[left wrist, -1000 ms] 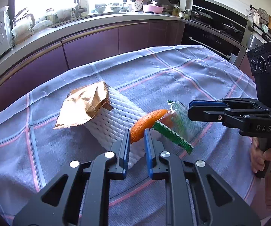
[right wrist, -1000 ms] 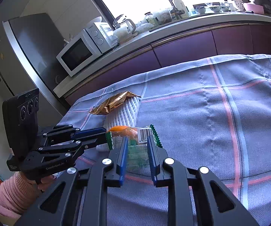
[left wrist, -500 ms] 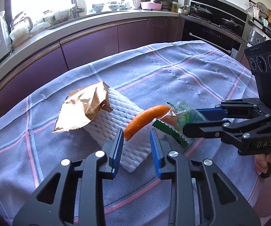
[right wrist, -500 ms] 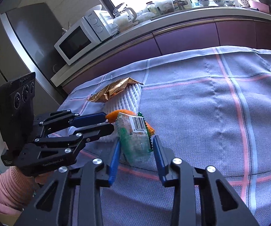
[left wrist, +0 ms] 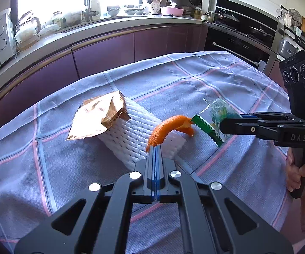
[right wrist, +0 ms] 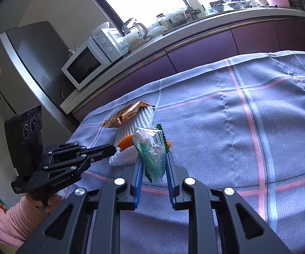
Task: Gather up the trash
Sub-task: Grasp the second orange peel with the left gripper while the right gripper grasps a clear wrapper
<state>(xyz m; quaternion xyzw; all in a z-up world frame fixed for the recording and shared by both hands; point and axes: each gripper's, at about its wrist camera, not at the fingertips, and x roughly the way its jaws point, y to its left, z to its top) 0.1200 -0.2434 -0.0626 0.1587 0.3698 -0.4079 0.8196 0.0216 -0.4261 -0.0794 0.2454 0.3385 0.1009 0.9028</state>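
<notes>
My left gripper (left wrist: pixel 156 148) is shut on the near end of an orange peel (left wrist: pixel 167 127), which arches over a white foam fruit net (left wrist: pixel 131 135) on the table. My right gripper (right wrist: pixel 153 158) has its jaws closed around a green-and-clear plastic wrapper (right wrist: pixel 152 150) with a barcode; the wrapper stands tilted between them. The wrapper also shows in the left wrist view (left wrist: pixel 213 116), just right of the peel. A crumpled gold foil bag (left wrist: pixel 99 116) lies against the far end of the foam net. The peel (right wrist: pixel 126 141) shows behind the wrapper in the right wrist view.
The table wears a blue checked cloth (left wrist: pixel 194 84) with pink lines. Purple cabinets and a worktop (left wrist: pixel 110 23) curve behind it, with a microwave (right wrist: pixel 88 61) and fridge (right wrist: pixel 25 59) to the left and an oven (left wrist: pixel 241 40) to the right.
My left gripper opened, then shut on the near end of the orange peel. My right gripper lifted the wrapper upright off the cloth and holds it between its jaws.
</notes>
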